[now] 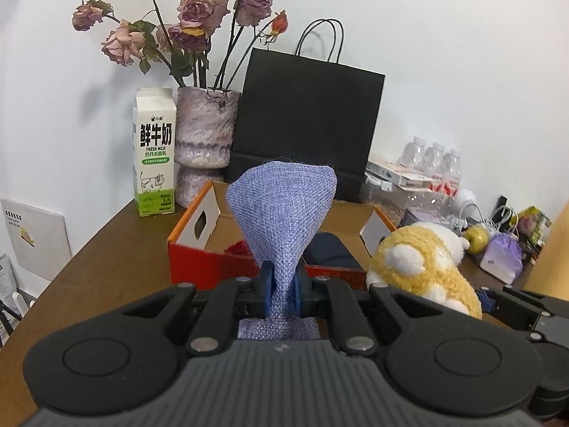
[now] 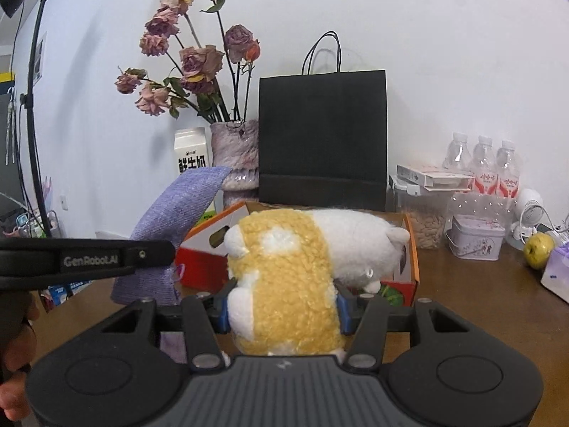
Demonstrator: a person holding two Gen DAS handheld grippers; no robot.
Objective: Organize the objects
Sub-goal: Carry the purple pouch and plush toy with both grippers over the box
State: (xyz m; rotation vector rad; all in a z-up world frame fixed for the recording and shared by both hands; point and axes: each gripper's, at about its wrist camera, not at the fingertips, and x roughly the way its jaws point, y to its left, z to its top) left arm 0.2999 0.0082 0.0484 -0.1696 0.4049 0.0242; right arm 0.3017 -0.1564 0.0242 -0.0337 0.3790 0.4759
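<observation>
The left tool (image 1: 281, 286) is clenched on a blue woven pouch (image 1: 282, 210), which fans upward from the pads in front of the open orange box (image 1: 209, 259) on the table (image 1: 106, 259). The right tool (image 2: 282, 311) grasps a yellow-and-white plush toy (image 2: 295, 267), its body stretching forward from the pads over the box, beside the pouch

One pouch (image 1: 282, 213), one plush (image 2: 295, 267), one box (image 1: 199, 263) — three bottles (image 2: 483, 163).
</observation>
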